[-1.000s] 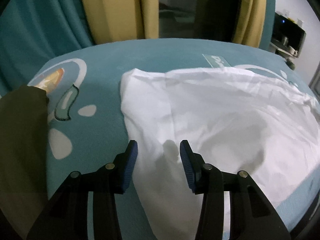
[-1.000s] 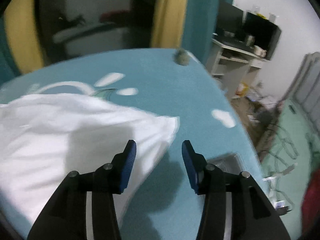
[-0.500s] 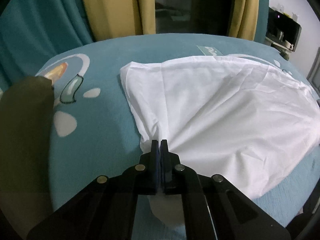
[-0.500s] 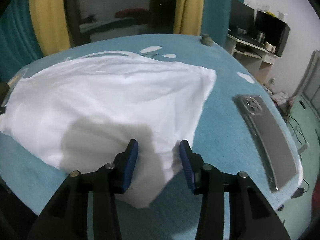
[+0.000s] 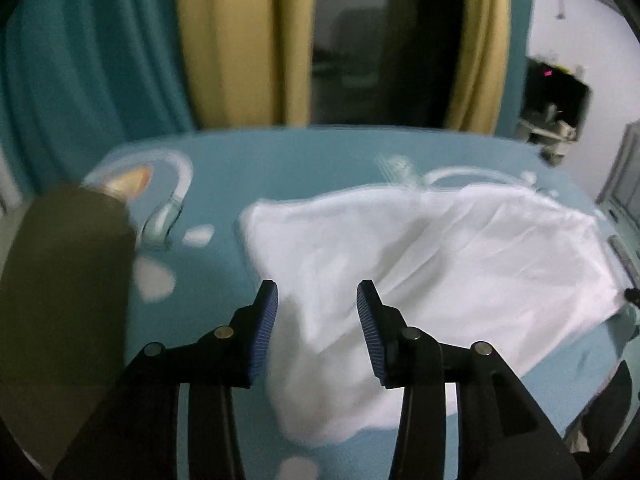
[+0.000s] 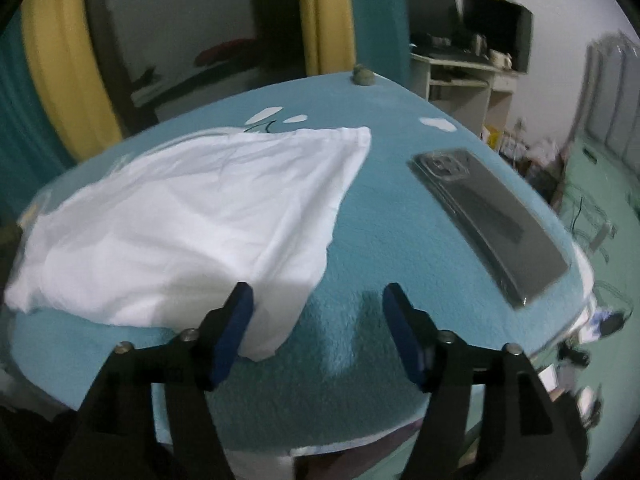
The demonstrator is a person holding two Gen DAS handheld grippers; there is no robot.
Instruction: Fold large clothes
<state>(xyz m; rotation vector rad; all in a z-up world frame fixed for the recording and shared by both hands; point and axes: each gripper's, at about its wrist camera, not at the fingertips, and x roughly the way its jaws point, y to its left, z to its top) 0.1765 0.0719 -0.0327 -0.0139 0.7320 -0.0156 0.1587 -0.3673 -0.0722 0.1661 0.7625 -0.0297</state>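
Note:
A white garment (image 5: 420,272) lies folded flat on the teal table cover (image 5: 280,160); it also shows in the right wrist view (image 6: 192,216). My left gripper (image 5: 316,328) is open and empty, hovering over the garment's near left corner. My right gripper (image 6: 316,332) is open and empty, with its left finger over the garment's near right corner and its right finger over bare cover (image 6: 400,240).
A phone in a clear case (image 6: 488,216) lies on the cover to the right of the garment. A dark olive sleeve (image 5: 64,300) fills the left of the left wrist view. Curtains (image 5: 224,40) hang behind the table. A desk with monitors (image 6: 472,52) stands at the right.
My left gripper was shut on the garment's corner half a second ago and has opened and let it go. My right gripper has pulled back to the right off the garment and opened wider.

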